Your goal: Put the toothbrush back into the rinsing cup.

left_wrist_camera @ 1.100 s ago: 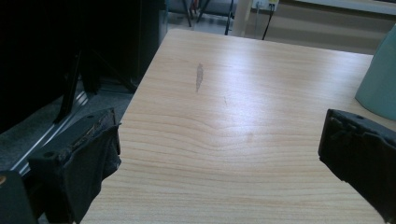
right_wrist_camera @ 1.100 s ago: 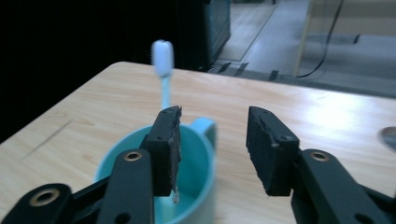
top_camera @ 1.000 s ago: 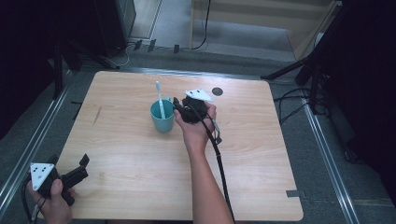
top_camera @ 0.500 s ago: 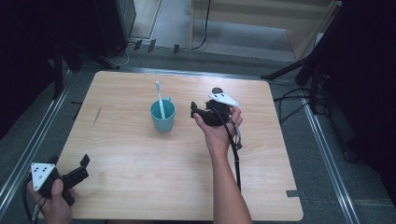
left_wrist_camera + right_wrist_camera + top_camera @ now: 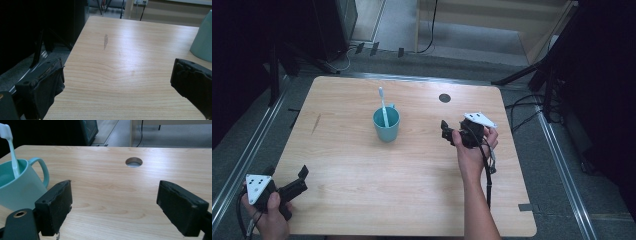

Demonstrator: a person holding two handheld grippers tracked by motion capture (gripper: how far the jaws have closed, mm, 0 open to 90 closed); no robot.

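Standing left of the wide-jawed, empty right gripper [image 5: 445, 131], teal mug [image 5: 386, 125] with toothbrush [image 5: 383, 105], left gripper [image 5: 302, 175] likewise spread, near table [image 5: 362, 170] corner

A lab-like recording space: pale wooden counter [image 5: 362, 165] on grey floor [image 5: 402, 25], dark tripod legs [image 5: 532, 75], black cables [image 5: 432, 30] trailing around.

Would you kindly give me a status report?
Both grippers open, left at near corner, right beside mug. Toothbrush upright in mug. Nothing in the way.
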